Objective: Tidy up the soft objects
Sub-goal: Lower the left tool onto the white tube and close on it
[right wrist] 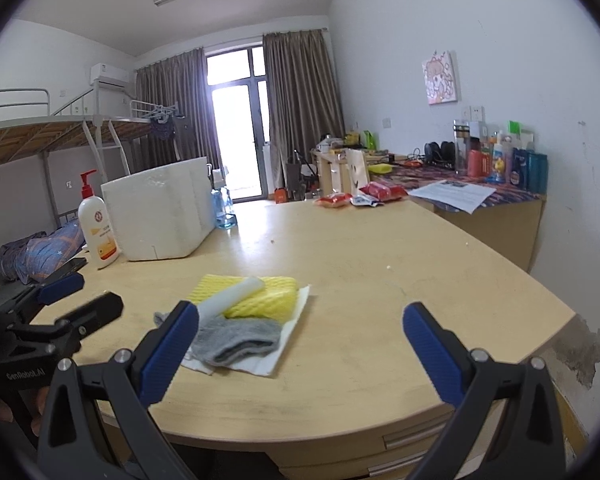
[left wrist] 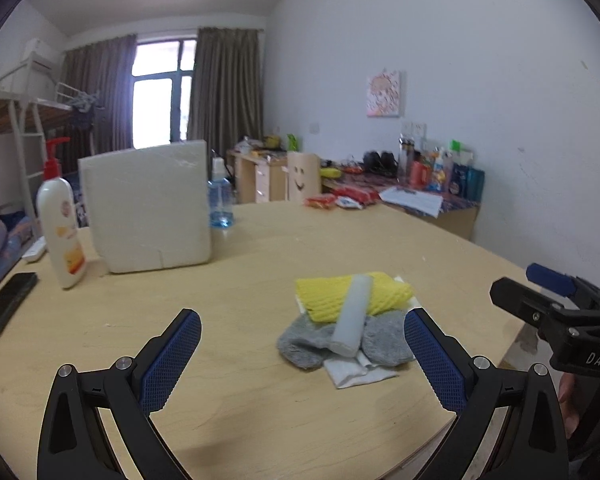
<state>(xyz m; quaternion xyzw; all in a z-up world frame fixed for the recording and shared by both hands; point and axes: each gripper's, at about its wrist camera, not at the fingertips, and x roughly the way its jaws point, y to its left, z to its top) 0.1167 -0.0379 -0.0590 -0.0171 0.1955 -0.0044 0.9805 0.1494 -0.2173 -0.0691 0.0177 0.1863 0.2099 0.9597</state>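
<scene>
Near the table's (left wrist: pixel 260 248) front edge, both grippers, left gripper (left wrist: pixel 302 354) and right gripper (right wrist: pixel 300 350), hover wide open and empty; lift the white foam stick (left wrist: pixel 354 314) first off the yellow cloth (left wrist: pixel 384 294) and grey sock (left wrist: pixel 308 346).

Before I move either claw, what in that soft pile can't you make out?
- White paper sheet: mostly covered by the pile, both views.
- Grey knitted sock: left end behind the right claw's finger, right wrist view.
- Yellow ribbed sponge cloth: middle hidden under the white foam bar.

A light wooden table (right wrist: pixel 360 280) is carrying a white tissue (right wrist: pixel 276 348) under the soft pile, a foam box (left wrist: pixel 148 208), a red-pump lotion bottle (left wrist: pixel 60 224), a blue-liquid bottle (left wrist: pixel 221 204), a black phone (left wrist: pixel 6 306) and red snack packets (right wrist: pixel 382 191).
</scene>
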